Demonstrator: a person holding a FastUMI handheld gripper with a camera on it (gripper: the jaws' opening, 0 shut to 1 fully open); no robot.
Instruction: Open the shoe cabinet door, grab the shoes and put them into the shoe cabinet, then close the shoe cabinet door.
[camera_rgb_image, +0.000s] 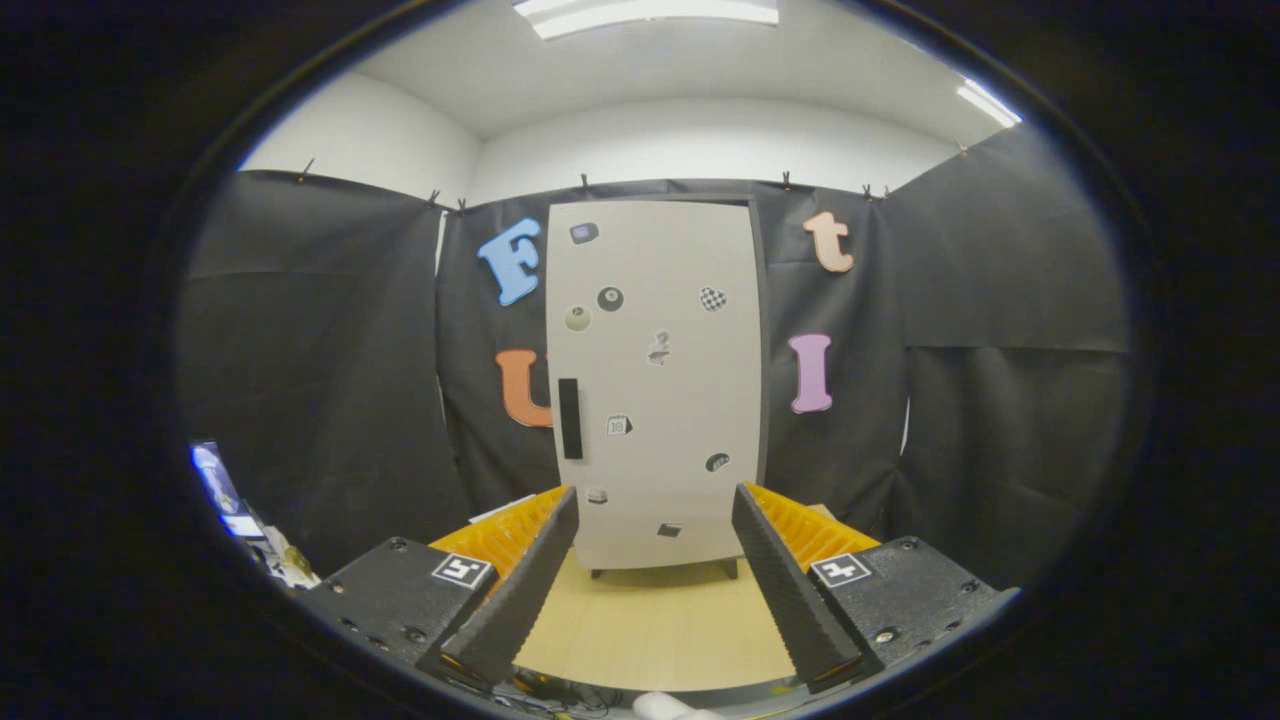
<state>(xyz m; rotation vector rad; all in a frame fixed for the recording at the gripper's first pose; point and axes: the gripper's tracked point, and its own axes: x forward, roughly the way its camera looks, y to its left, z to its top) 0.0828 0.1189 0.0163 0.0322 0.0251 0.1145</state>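
The gripper (655, 500) is pointing straight ahead with its two fingers (530, 580) spread wide and nothing lying between them. Beyond the fingertips, well apart from them, the shoe cabinet (655, 385) is standing upright on short dark legs on a light wooden tabletop (655, 625). Its pale door (690, 400) is sitting shut, facing the gripper squarely. A dark vertical handle (570, 418) is running along the door's left edge, roughly above the left fingertip. Small stickers (610, 298) are dotting the door's face, scattered from top to bottom. The wooden surface is stretching from between the fingers up to the cabinet's feet. Black cloth is hanging behind and to both sides of the cabinet. Off to the left of the left finger, a lit screen (215, 480) is glowing low down.
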